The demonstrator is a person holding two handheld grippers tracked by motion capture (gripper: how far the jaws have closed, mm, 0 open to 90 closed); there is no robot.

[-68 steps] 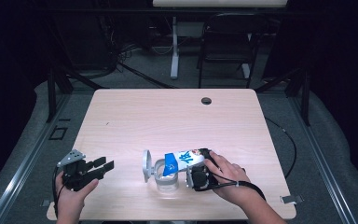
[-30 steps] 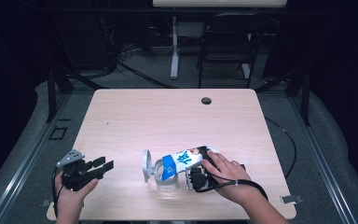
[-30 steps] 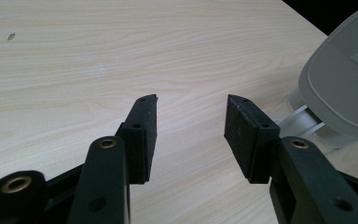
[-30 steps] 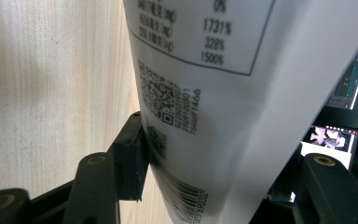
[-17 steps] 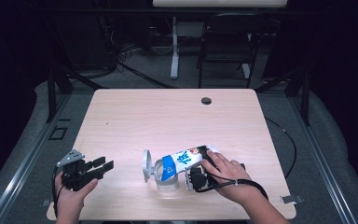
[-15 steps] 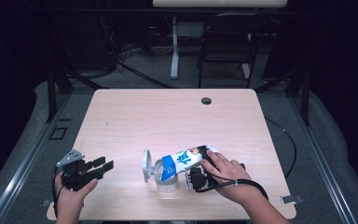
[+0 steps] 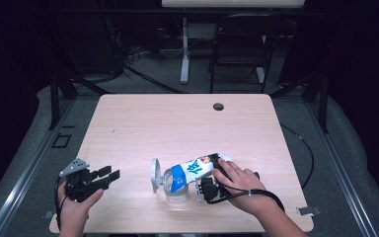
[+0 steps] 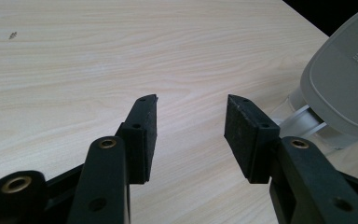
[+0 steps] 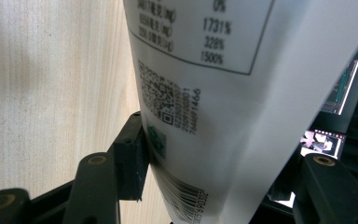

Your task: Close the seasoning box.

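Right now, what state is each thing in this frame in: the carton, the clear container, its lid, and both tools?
Carton: tilted, spout end over the clear container, gripped.
Clear container: upright on the table, lid swung open.
Grey lid: open, standing on edge beside the container.
Right tool: shut on the carton.
Left tool: open, nothing between its pads, resting near the table's front left corner.

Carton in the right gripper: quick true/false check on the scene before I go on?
1. The right gripper is clamped on the white and blue carton. True.
2. The carton stands upright. False: it is tilted over a clear container.
3. The left gripper holds the grey lid. False: its jaws are open with bare table between them.
4. The clear container's grey lid is flipped open. True.
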